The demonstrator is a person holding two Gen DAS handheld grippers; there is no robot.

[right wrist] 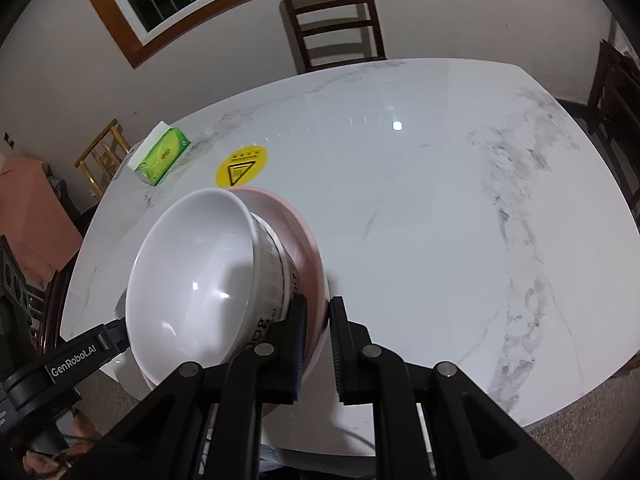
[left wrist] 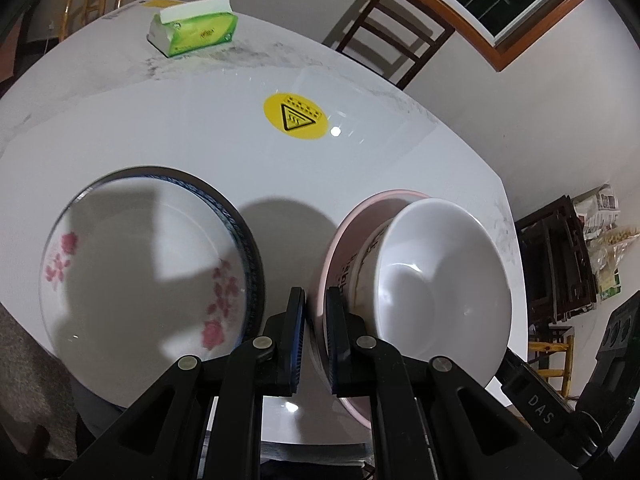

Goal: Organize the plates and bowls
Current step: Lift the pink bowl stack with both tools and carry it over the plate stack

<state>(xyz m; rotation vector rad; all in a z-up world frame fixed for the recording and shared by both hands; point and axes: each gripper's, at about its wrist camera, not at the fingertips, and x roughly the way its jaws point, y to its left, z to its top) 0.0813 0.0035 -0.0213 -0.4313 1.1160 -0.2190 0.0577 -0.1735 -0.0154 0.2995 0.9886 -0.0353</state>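
The left gripper (left wrist: 316, 304) has its jaws clenched on one edge of the pink plate (left wrist: 340, 240), and the right gripper (right wrist: 318, 312) has its jaws clenched on the opposite edge. The white bowl (right wrist: 192, 272) sits on that plate, between the two pairs of jaws, the pair lifted off the tabletop (right wrist: 420, 200). Left of the left jaws a flowered plate (left wrist: 140, 264) rests on a dark-rimmed one. Well beyond the jaws lie a yellow sticker (left wrist: 296, 116) and a green tissue pack (left wrist: 192, 28).

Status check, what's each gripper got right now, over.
Left gripper and right gripper: jaws shut on pink plate rim, opposite sides. White bowl rides on it. Floral plate beside; table ahead open.
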